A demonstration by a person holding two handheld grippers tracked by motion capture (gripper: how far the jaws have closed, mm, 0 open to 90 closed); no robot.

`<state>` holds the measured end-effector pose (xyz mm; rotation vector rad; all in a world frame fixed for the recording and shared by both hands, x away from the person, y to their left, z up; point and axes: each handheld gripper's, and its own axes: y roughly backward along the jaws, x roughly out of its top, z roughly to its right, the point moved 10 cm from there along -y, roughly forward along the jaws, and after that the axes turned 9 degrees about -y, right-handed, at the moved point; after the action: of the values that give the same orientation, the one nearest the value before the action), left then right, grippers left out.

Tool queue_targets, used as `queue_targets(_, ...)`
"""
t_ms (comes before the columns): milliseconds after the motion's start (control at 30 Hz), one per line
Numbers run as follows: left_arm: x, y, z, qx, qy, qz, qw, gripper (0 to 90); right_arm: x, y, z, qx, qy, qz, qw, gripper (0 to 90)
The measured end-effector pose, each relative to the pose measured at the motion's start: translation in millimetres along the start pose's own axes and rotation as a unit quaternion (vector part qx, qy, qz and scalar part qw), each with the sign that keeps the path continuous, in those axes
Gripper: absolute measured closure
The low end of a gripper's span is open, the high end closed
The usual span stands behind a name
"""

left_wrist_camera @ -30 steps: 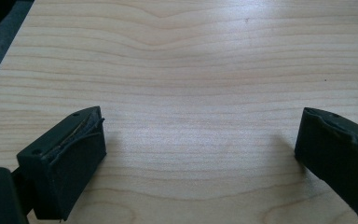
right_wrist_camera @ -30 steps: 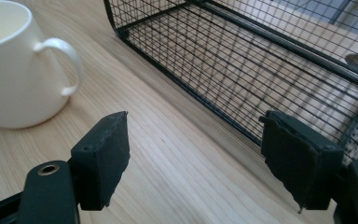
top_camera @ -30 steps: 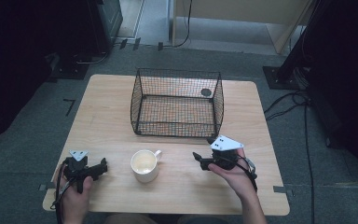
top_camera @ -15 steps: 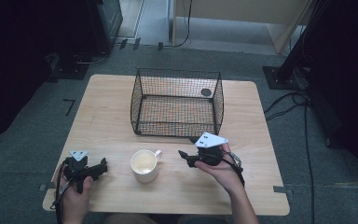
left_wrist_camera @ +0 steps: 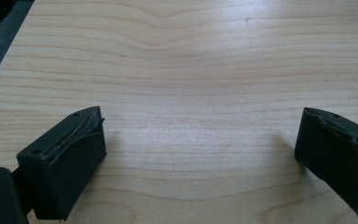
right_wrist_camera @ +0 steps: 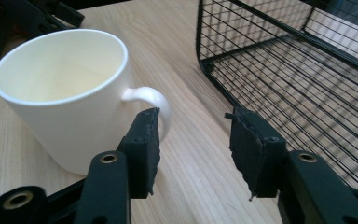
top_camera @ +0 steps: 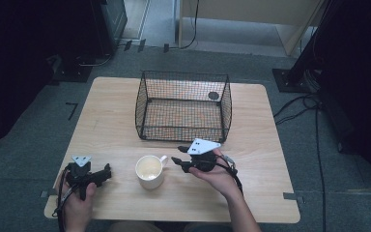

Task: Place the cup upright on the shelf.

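White ceramic mug [top_camera: 149,170] sits before the black wire basket [top_camera: 182,106]; right gripper [right_wrist_camera: 193,135], jaws spread, nears its handle, likely to pinch it; left gripper [left_wrist_camera: 200,149] rests spread.

Light wooden table [top_camera: 101,121], rounded corners. Carried: black wire basket [top_camera: 183,107] at far centre; white mug [top_camera: 149,171] near centre, upright, handle turned right, well apart from basket.

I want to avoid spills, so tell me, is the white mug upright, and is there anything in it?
Upright and apparently empty: the mug stands on its base on the table, rim up, its pale interior bare in the right gripper view.
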<state>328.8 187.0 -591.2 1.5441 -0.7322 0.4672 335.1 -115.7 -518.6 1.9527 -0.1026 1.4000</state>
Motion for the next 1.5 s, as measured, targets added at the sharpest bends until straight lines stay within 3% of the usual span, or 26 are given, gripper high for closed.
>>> queue_targets(367, 0.0, 0.0, 0.0, 0.0, 0.0, 0.0, 1.0, 1.9, -3.8, -19.9, -10.7, 0.036, 0.02, -0.019, 0.9989, 61.5)
queue_targets(500, 0.0, 0.0, 0.0, 0.0, 0.0, 0.0, 1.0, 1.9, -7.6, -27.5, -10.2, 0.031, 0.029, -0.031, 0.9986, 64.3)
queue_targets(667, 0.0, 0.0, 0.0, 0.0, 0.0, 0.0, 1.0, 1.9, -6.8, -31.9, -10.0, 0.019, 0.033, -0.027, 0.9989, 66.8)
queue_targets(800, 0.0, 0.0, 0.0, 0.0, 0.0, 0.0, 1.0, 1.8, -9.5, -39.8, -17.4, 0.015, 0.037, -0.033, 0.9987, 66.9)
queue_targets(900, 0.0, 0.0, 0.0, 0.0, 0.0, 0.0, 1.0, 1.9, -10.0, -41.7, -18.9, 0.009, 0.046, -0.03, 0.9985, 72.0)
queue_targets(933, 0.0, 0.0, 0.0, 0.0, 0.0, 0.0, 1.0, 1.8, -9.0, -41.6, -16.2, -0.004, 0.043, -0.02, 0.9989, 81.2)
queue_targets(967, 0.0, 0.0, 0.0, 0.0, 0.0, 0.0, 1.0, 1.9, -9.0, -41.6, -16.2, -0.004, 0.043, -0.02, 0.9989, 81.2)
queue_targets(1067, 0.0, 0.0, 0.0, 0.0, 0.0, 0.0, 1.0, 1.9, -10.3, -39.7, -14.5, -0.001, 0.023, -0.016, 0.9996, 82.0)
queue_targets(1167, 0.0, 0.0, 0.0, 0.0, 0.0, 0.0, 1.0, 1.9, -12.9, -35.3, -13.8, -0.005, 0.023, -0.014, 0.9996, 81.9)
queue_targets(1367, 0.0, 0.0, 0.0, 0.0, 0.0, 0.0, 1.0, 1.8, -26.5, -11.6, -11.3, -0.011, 0.009, -0.015, 0.9998, 80.4)
queue_targets(1500, 0.0, 0.0, 0.0, 0.0, 0.0, 0.0, 1.0, 1.9, -39.3, 7.5, -22.9, 0.018, -0.006, -0.016, 0.9997, 76.4)
